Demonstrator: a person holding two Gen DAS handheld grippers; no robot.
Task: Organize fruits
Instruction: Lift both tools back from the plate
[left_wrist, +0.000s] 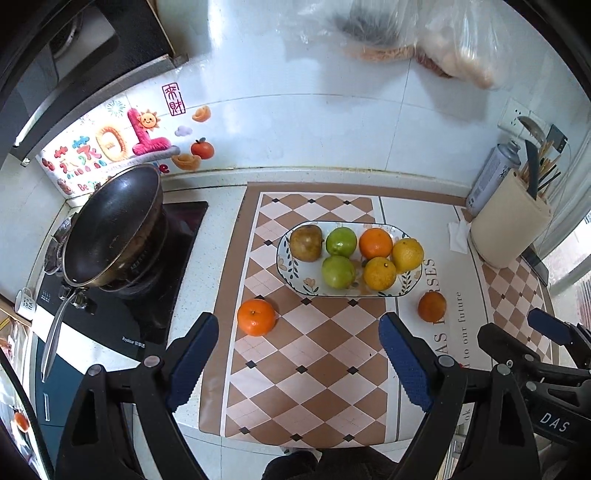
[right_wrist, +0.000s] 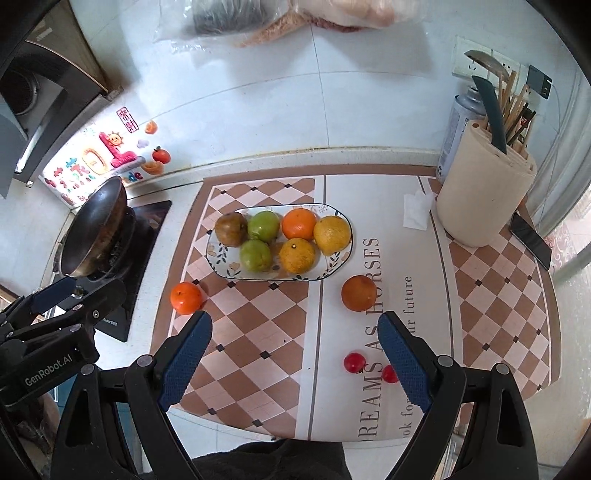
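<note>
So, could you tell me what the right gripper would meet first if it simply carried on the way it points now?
Most likely the bare checkered mat: the right gripper is open and empty, angled down at the counter. The two small red fruits sit beside its right finger, the dark orange further ahead; depth is uncertain.

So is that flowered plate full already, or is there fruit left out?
Nearly full: the plate holds six fruits. Still out on the mat: a bright orange, a darker orange and two small red fruits.
</note>
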